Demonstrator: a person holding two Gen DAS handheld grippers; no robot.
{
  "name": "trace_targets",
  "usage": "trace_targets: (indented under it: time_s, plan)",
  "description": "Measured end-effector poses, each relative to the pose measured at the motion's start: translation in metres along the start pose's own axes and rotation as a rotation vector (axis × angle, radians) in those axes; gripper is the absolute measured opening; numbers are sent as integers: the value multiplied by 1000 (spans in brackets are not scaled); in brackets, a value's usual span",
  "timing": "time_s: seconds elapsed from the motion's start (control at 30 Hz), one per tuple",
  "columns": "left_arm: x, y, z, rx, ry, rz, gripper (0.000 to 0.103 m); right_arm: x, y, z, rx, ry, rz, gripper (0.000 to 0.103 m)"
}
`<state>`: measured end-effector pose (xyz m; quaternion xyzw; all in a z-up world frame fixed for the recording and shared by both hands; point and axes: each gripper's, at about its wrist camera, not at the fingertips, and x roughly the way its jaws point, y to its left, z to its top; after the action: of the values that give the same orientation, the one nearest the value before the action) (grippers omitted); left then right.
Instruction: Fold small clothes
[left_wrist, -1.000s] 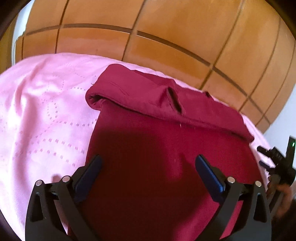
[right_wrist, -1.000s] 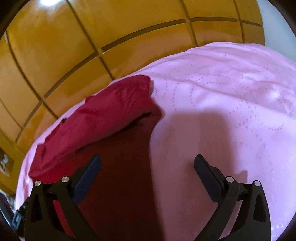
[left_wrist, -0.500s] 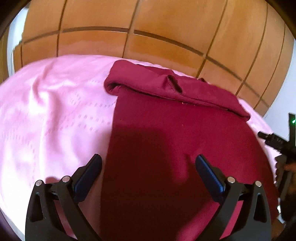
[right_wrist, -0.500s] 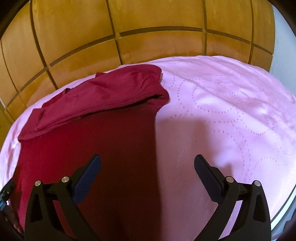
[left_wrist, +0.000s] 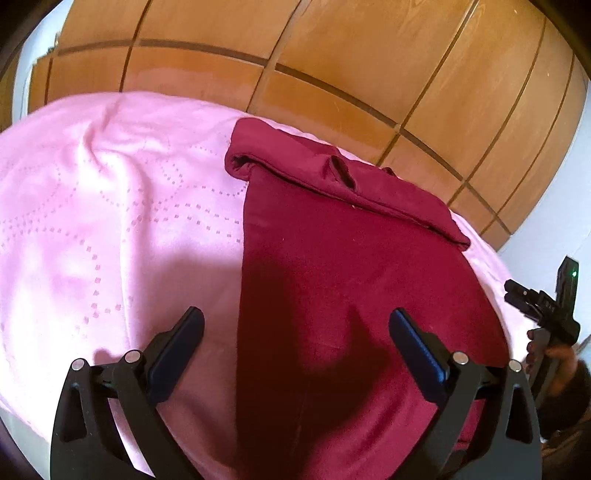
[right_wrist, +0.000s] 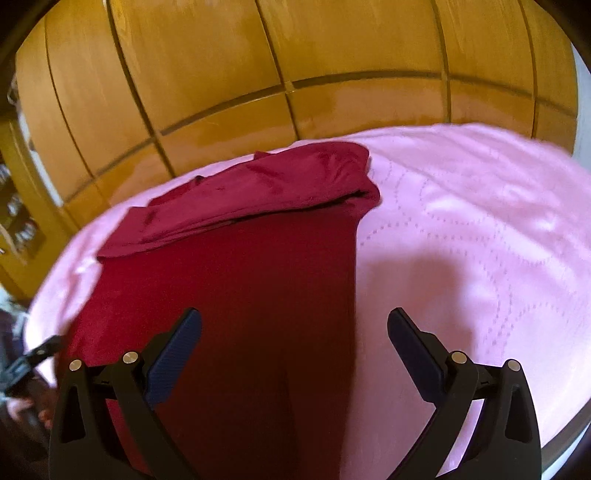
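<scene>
A dark red garment (left_wrist: 351, 266) lies flat on a pink bedspread (left_wrist: 110, 221), with its far end folded back toward me in a band (left_wrist: 332, 173). It shows in the right wrist view too (right_wrist: 240, 277). My left gripper (left_wrist: 295, 328) is open and empty above the garment's near left edge. My right gripper (right_wrist: 293, 328) is open and empty above the garment's near right edge. The right gripper also shows at the right edge of the left wrist view (left_wrist: 546, 314). The left gripper shows at the left edge of the right wrist view (right_wrist: 26, 365).
A wooden panelled wardrobe (left_wrist: 332, 55) stands right behind the bed. The pink bedspread (right_wrist: 480, 240) spreads wide on both sides of the garment. The bed's near edge (right_wrist: 576, 443) shows at the lower right of the right wrist view.
Both grippers have drawn back and shifted toward the garment's near end, staying open. The garment has not moved.
</scene>
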<state>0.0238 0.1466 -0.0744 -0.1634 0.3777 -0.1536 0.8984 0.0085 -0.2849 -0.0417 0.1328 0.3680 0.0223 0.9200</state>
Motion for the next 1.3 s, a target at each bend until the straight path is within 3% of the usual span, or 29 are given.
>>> trace_targets:
  time_s: [0.1, 0.23, 0.37, 0.67, 0.77, 0.87, 1.03, 1.1, 1.13, 1.17, 1.3]
  plan:
    - [-2, 3, -1, 12, 30, 3, 85, -11, -18, -2, 88, 20, 35, 93]
    - [-6, 10, -4, -7, 55, -25, 72, -18, -34, -7, 167, 54, 111, 72]
    - [-9, 13, -9, 6, 82, -46, 65, -17, -38, -22, 185, 118, 161, 64]
    - [-15, 16, -18, 19, 160, -143, 55, -22, -46, -61, 233, 224, 309, 61]
    - [-18, 12, -24, 62, 190, -184, 54, -25, -44, -74, 230, 258, 326, 55]
    - [-23, 9, -34, 99, 226, -217, 54, -27, -46, -86, 254, 297, 364, 55]
    - [-26, 15, -46, 64, 264, -280, 50, -20, -52, -101, 307, 378, 439, 55]
    - [-25, 14, -49, 58, 277, -279, 40, -15, -50, -105, 309, 407, 447, 45]
    - [-24, 13, -50, 58, 288, -280, 25, -14, -49, -105, 306, 414, 442, 38]
    - [-22, 11, -51, 62, 304, -284, 17, -13, -48, -104, 307, 421, 447, 33]
    - [-24, 3, -52, 89, 307, -280, 9, -20, -50, -100, 332, 407, 523, 12]
